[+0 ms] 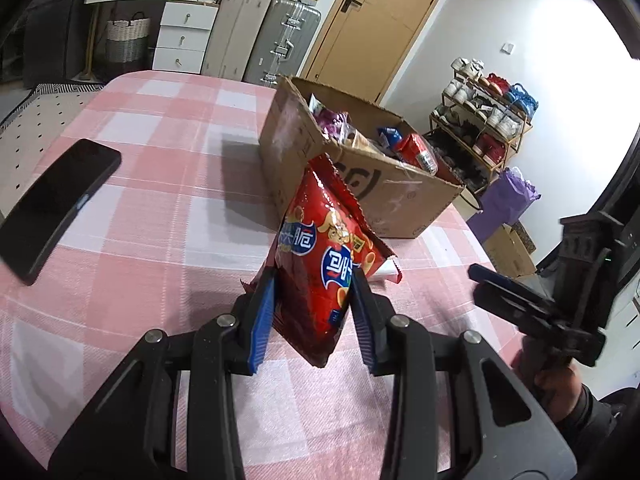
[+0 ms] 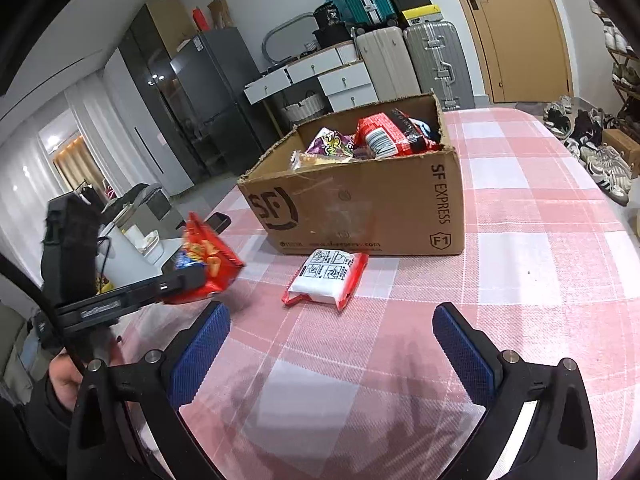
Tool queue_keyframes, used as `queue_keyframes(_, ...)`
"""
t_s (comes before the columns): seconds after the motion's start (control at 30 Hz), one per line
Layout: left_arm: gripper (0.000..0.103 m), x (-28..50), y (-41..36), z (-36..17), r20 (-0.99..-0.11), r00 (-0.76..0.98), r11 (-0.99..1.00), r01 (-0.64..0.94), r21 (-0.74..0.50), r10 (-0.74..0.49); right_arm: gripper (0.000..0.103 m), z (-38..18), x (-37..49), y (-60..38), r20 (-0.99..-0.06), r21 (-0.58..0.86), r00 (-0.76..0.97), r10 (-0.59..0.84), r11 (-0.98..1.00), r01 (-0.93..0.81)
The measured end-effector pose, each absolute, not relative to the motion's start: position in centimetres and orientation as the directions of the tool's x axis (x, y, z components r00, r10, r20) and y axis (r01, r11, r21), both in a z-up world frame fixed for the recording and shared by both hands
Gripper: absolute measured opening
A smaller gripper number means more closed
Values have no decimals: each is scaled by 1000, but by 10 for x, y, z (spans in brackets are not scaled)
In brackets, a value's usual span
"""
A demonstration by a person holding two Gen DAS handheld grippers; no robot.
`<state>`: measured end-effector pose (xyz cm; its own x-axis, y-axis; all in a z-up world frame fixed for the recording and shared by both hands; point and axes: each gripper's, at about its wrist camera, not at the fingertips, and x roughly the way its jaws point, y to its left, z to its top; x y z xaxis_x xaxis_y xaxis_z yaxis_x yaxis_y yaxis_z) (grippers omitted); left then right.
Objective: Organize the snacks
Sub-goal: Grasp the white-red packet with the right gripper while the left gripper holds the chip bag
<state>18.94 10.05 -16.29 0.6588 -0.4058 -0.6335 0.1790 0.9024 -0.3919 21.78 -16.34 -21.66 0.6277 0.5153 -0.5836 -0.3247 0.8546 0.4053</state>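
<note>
My left gripper (image 1: 314,284) is shut on a red snack bag (image 1: 326,256), which hangs clear above the pink checked table (image 1: 160,208). The same red snack bag (image 2: 206,262) shows at the left of the right wrist view, pinched by the left gripper (image 2: 188,280). An open cardboard box (image 1: 384,196) holding several snack packs stands beyond it. A white-and-red snack packet (image 2: 326,278) lies flat on the cloth in front of the cardboard box (image 2: 360,204). My right gripper (image 2: 332,332) stands open and empty, short of that packet; the right gripper (image 1: 504,284) also shows at the right edge.
A black phone (image 1: 56,204) lies on the table's left side. A person's hand (image 1: 560,380) holds the right gripper's handle. Suitcases (image 1: 276,36), white drawers (image 1: 180,36), a wooden door (image 1: 384,20) and a shoe rack (image 1: 484,120) stand around the table.
</note>
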Motion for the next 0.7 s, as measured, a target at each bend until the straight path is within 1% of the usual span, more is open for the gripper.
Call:
queue_keyframes(0.2, 33, 175, 122, -155, -616, 679, 900, 163, -403, -399, 103, -227, 239, -154, -627, 411, 599, 498, 865, -288)
queue_keyframes(0.47, 33, 159, 160, -154, -600, 707, 894, 105, -436, -375, 103, -238, 273, -116, -701, 344, 534, 472, 881, -325)
queue_keyframes(0.57, 33, 155, 168, -154, -605, 712, 899, 87, -429, -358, 103, -237, 281, -99, -717, 296, 536, 445, 891, -344)
queue_keyframes(0.7, 33, 150, 175, -155, -607, 715, 901, 71, -429, -346, 103, -239, 290, -83, -743, 273, 519, 422, 900, -340)
